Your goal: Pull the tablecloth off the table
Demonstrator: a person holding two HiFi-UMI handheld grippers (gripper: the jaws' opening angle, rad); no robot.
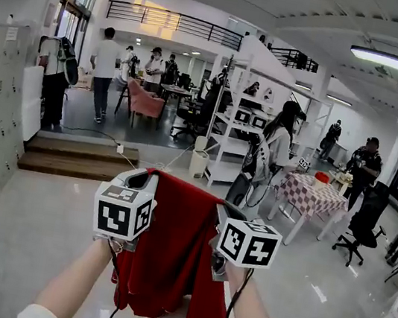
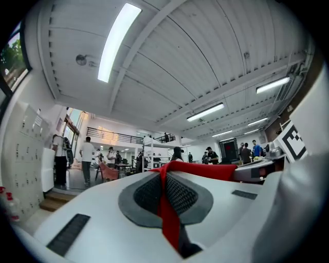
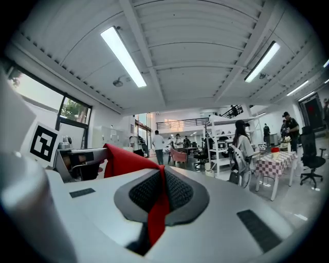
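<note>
A red tablecloth (image 1: 169,248) hangs in the air between my two grippers, draping down toward the floor. My left gripper (image 1: 141,181) is shut on its upper left edge; in the left gripper view the red cloth (image 2: 167,205) is pinched between the closed jaws. My right gripper (image 1: 222,213) is shut on the upper right edge, and in the right gripper view the cloth (image 3: 158,208) runs through the closed jaws. Both grippers point level into the room. No table lies under the cloth.
A table with a red-checked cover (image 1: 312,196) stands at the right, with a person (image 1: 271,155) beside it. White shelving (image 1: 235,123) is in the middle distance, wooden steps (image 1: 78,157) at the left, and an office chair (image 1: 361,227) at the right. Several people stand further back.
</note>
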